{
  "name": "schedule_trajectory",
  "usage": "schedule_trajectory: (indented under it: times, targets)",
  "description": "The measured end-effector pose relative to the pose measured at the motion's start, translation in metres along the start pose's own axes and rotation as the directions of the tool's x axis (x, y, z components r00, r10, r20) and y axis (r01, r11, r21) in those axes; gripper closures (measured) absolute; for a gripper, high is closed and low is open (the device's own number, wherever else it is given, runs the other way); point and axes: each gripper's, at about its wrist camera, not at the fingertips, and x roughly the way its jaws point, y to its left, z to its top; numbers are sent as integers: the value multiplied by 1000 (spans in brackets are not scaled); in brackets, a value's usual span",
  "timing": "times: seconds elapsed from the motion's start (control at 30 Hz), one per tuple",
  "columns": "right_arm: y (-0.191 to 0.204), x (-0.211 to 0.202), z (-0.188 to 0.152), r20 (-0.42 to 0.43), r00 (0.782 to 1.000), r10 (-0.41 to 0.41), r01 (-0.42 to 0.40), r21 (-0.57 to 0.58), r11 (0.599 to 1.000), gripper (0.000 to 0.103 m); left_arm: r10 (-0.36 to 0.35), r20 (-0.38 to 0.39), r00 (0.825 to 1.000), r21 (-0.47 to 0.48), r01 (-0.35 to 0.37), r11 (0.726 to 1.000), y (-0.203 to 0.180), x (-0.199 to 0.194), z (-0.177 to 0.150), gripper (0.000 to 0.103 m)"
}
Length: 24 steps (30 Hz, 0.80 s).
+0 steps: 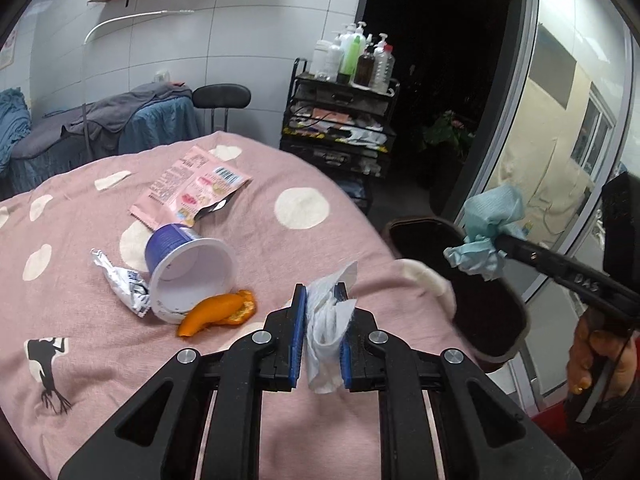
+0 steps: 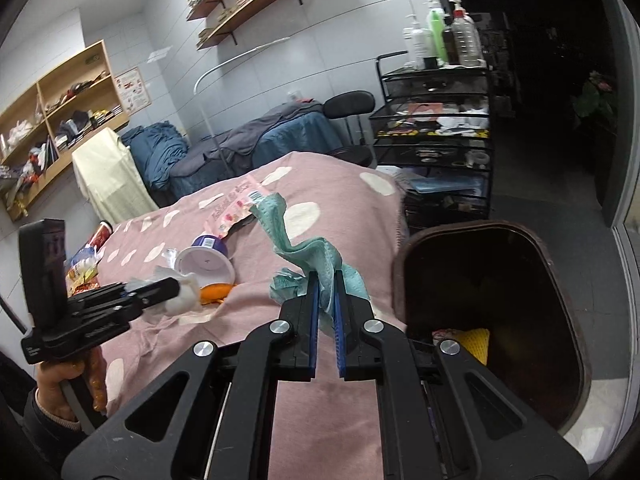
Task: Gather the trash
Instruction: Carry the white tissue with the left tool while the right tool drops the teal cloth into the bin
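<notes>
My left gripper [image 1: 320, 292] is shut on a crumpled white tissue [image 1: 326, 320] above the pink spotted bed cover [image 1: 100, 340]. My right gripper [image 2: 327, 278] is shut on a teal paper towel [image 2: 316, 252], held near the rim of the dark brown trash bin [image 2: 560, 280]. The towel [image 1: 488, 232] and the bin [image 1: 516, 344] also show in the left wrist view. On the cover lie a tipped white and blue cup [image 1: 192, 272], an orange peel [image 1: 220, 314], a foil wrapper [image 1: 124, 284] and a pink snack packet [image 1: 192, 188].
A black wire cart [image 1: 340, 128] with bottles stands beyond the bed. A glass door [image 1: 580, 120] is to the right of the bin. A blue covered bed [image 2: 240, 148] and wooden shelves [image 2: 60, 112] line the far wall. Something yellow [image 2: 474, 340] lies in the bin.
</notes>
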Motion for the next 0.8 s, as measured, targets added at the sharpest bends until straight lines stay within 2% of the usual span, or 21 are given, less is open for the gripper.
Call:
schedule_trajectory:
  times: [0.13, 0.4, 0.6, 0.8]
  targets:
    - [-19, -11, -4, 13, 999, -36, 35, 30, 999, 95, -44, 23, 999, 18, 43, 999, -24, -3, 1, 88]
    - [-46, -26, -12, 29, 994, -103, 101, 80, 992, 95, -132, 9, 991, 60, 131, 990, -65, 9, 0, 88]
    - [-66, -19, -16, 7, 987, -158, 156, 111, 982, 95, -177, -14, 984, 88, 178, 980, -89, 22, -1, 88]
    - [-89, -3, -27, -50, 978, -203, 208, 150, 967, 95, -206, -40, 978, 97, 208, 973, -104, 34, -1, 88]
